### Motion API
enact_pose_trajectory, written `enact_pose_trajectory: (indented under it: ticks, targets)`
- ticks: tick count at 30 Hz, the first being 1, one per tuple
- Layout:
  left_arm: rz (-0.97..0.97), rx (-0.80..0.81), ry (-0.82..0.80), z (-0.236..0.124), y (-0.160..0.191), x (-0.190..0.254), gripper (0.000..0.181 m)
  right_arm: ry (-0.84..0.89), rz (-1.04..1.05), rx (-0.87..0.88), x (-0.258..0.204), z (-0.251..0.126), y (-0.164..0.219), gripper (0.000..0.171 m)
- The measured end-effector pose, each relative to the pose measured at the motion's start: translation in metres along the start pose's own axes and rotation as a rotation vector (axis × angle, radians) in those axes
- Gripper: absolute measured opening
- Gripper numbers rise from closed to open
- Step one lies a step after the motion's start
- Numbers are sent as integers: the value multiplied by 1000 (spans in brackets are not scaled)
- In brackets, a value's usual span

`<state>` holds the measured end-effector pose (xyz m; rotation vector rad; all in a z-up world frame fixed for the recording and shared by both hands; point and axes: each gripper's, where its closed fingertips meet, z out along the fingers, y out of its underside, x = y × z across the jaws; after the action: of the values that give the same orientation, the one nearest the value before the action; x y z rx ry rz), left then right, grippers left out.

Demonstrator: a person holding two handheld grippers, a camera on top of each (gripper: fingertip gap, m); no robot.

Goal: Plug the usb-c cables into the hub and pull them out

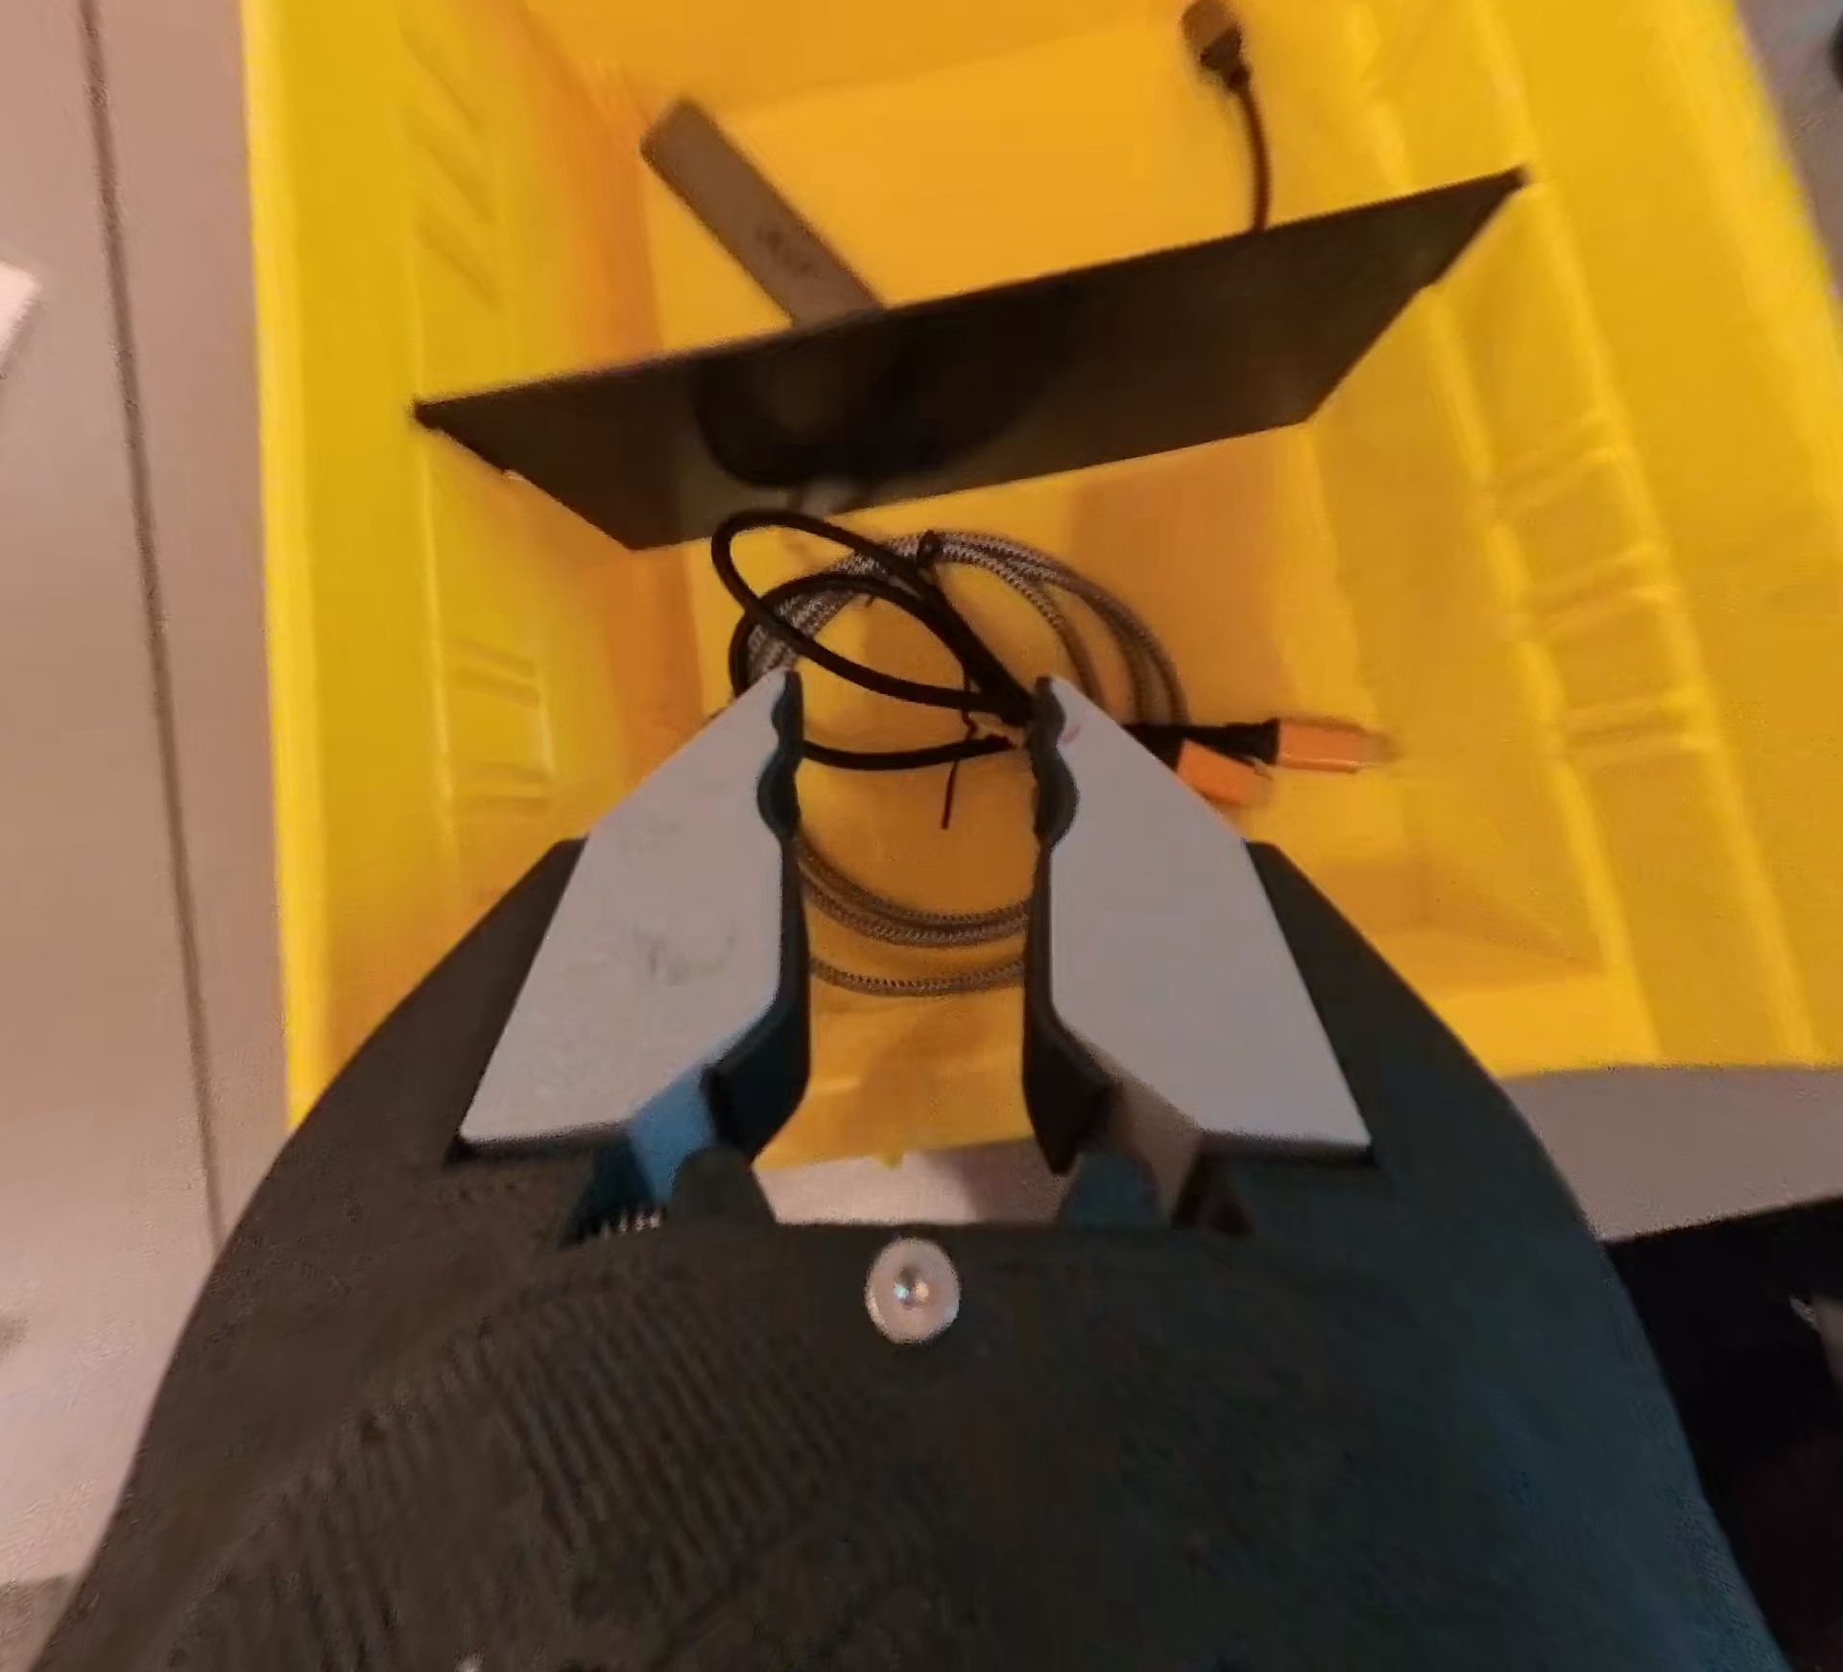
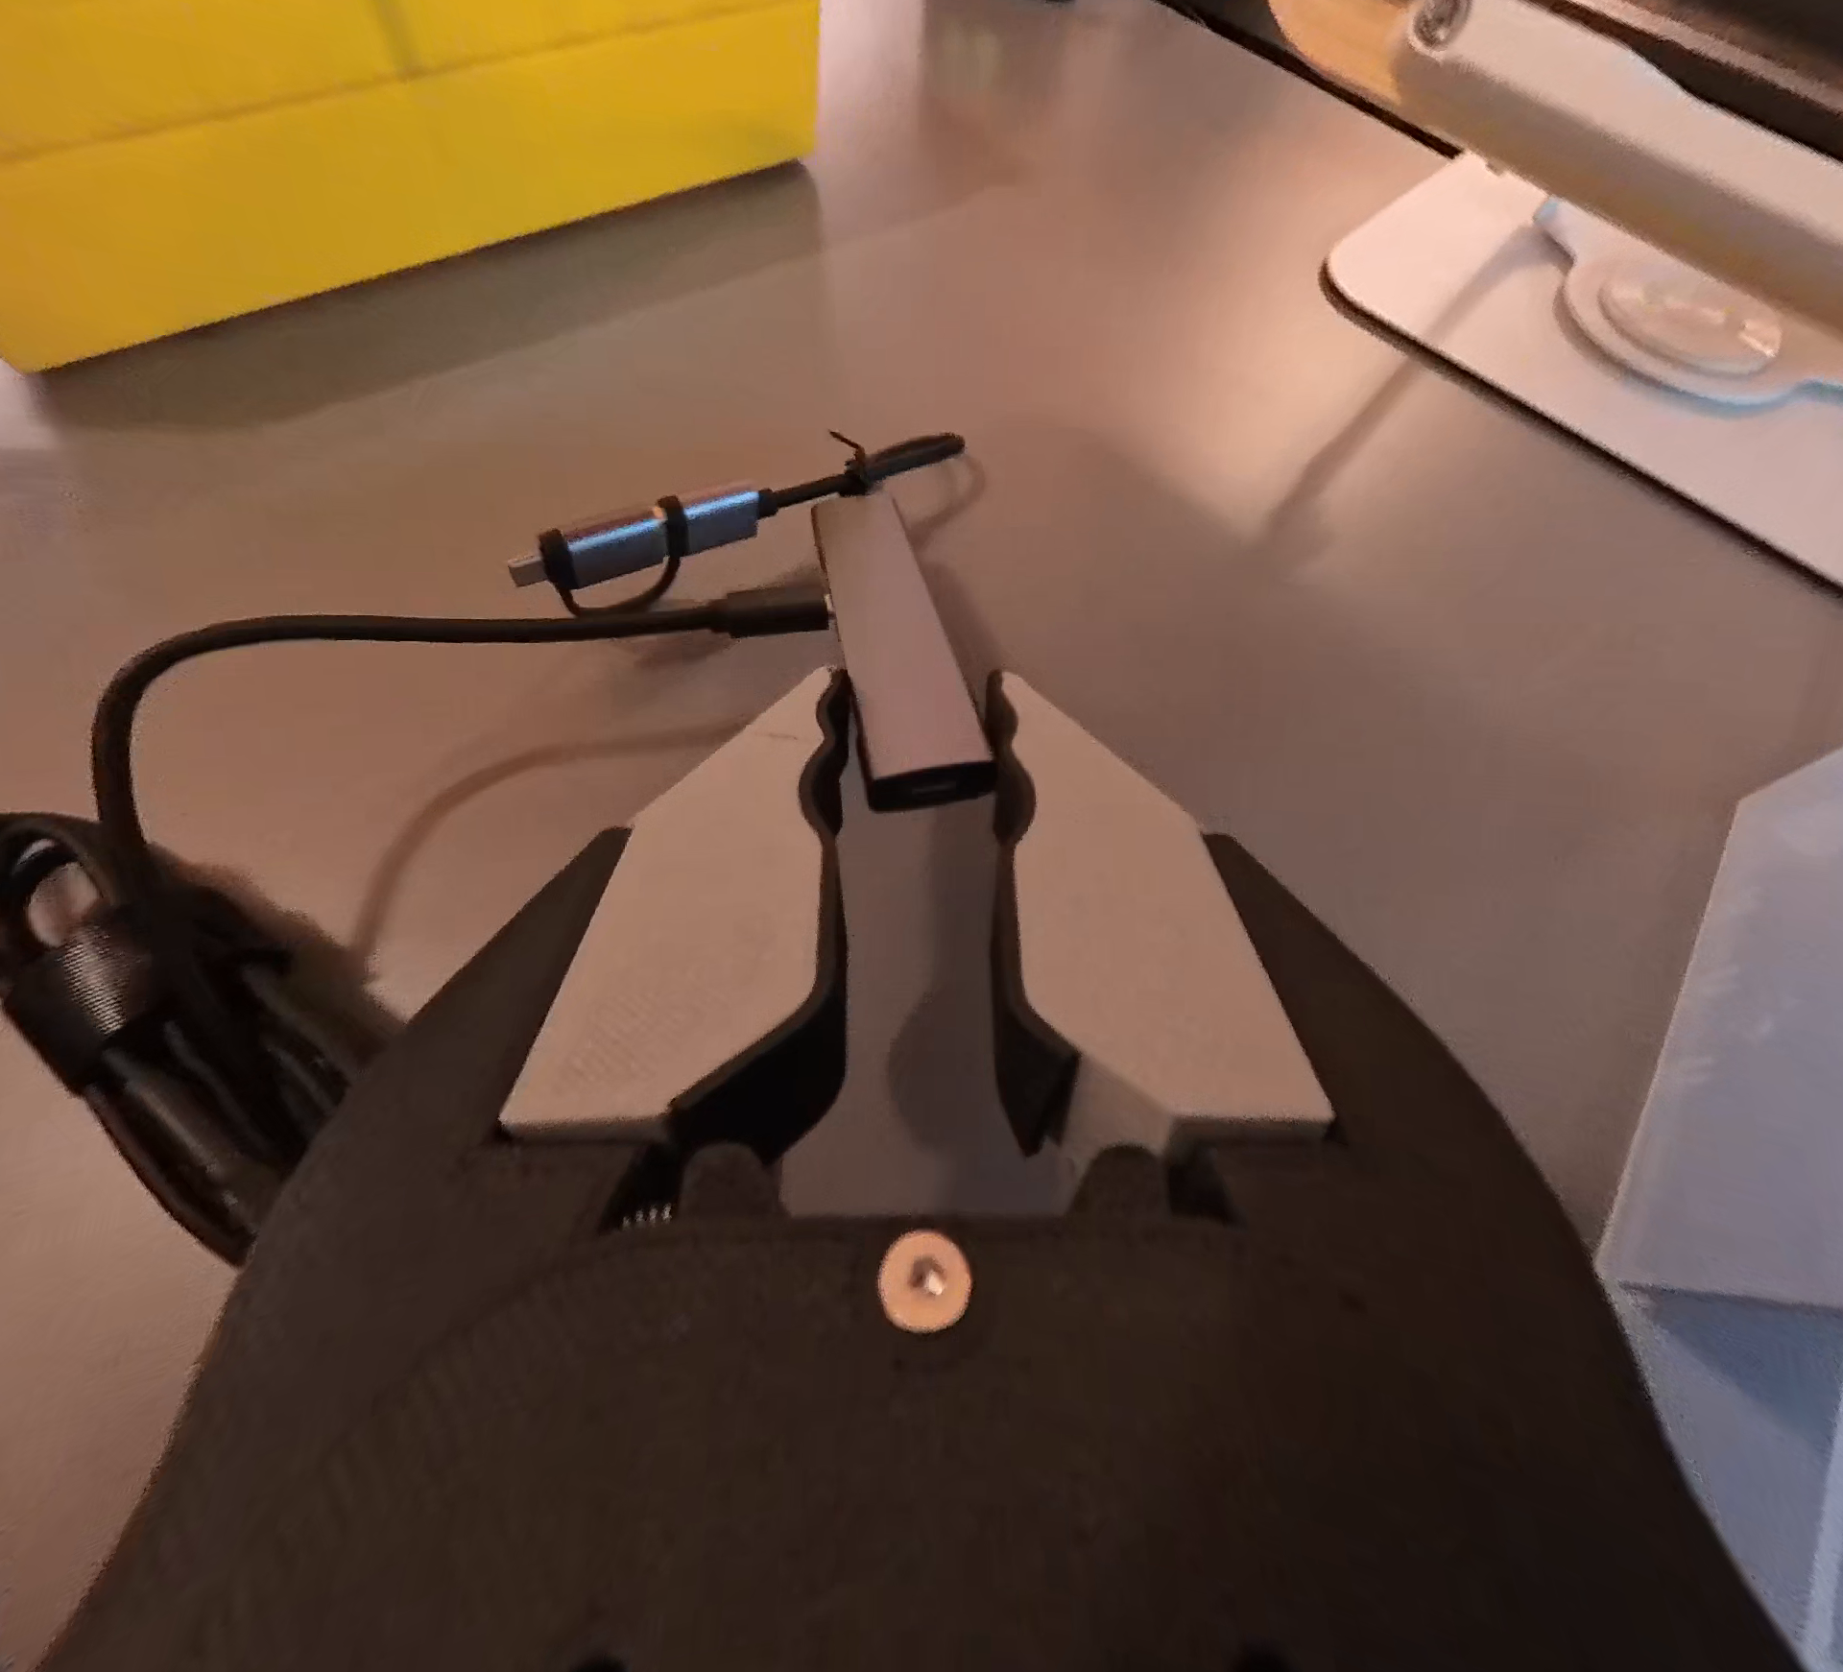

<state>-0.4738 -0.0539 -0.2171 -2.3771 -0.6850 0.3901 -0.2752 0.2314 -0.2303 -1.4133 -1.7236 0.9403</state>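
Hub (image 2: pixel 903 627): slim grey metal bar on bench (image 2: pixel 1147 527), light, rigid, slick; right gripper (image 2: pixel 918 707) fingers pinch its near end. Black cable (image 2: pixel 399 632) plugged in; grip its stiff plug. Left gripper (image 1: pixel 913 727) fingers spread over coiled cable (image 1: pixel 997 627) in yellow bin (image 1: pixel 399 328).

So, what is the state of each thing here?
Left gripper: open, above the coiled grey braided cable.
Right gripper: shut on the slim grey metal hub.
Black usb-c cable: plugged into the hub.
Yellow plastic bin: open-topped, holding cables.
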Motion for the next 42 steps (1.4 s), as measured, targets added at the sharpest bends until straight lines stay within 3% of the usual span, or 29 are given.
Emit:
enact_pose_trajectory:
  ticks: [1,4,9,13,17,19,23,26,29,34,37,39,42]
  targets:
    - [-25,-15,2,7,5,-4,43,10,11,-15,3,1,3,25]
    - [-100,-7,72,21,8,1,32,19,6,-46,4,3,8,25]
    - [-101,84,21,17,-9,-13,6,90,-45,-106,10,7,16,33]
    - [-38,229,-82,-19,-41,-26,1,110,5,-81,17,4,13,40]
    - [32,438,-136,-80,-89,-21,1,135,45,14,25,-6,0,45]
    - [73,568,-56,-116,-114,3,0,157,60,81,29,-14,-10,45]
    - [162,766,288,-180,-140,86,1,131,96,196,22,-43,-38,43]
    - [148,836,484,-208,-142,135,1,-123,42,270,-31,-74,-75,35]
    - [133,883,700,-224,-139,186,2,-448,-12,313,-101,-106,-97,39]
    - [61,916,975,-234,-136,250,1,-665,-13,343,-155,-125,-106,38]
    - [44,903,1007,-224,-135,271,1,-755,41,371,-167,-129,-111,29]
    - [11,879,1035,-216,-135,280,1,-761,48,361,-167,-128,-110,6]
    - [-53,854,1028,-201,-138,283,1,-641,9,305,-147,-120,-101,5]
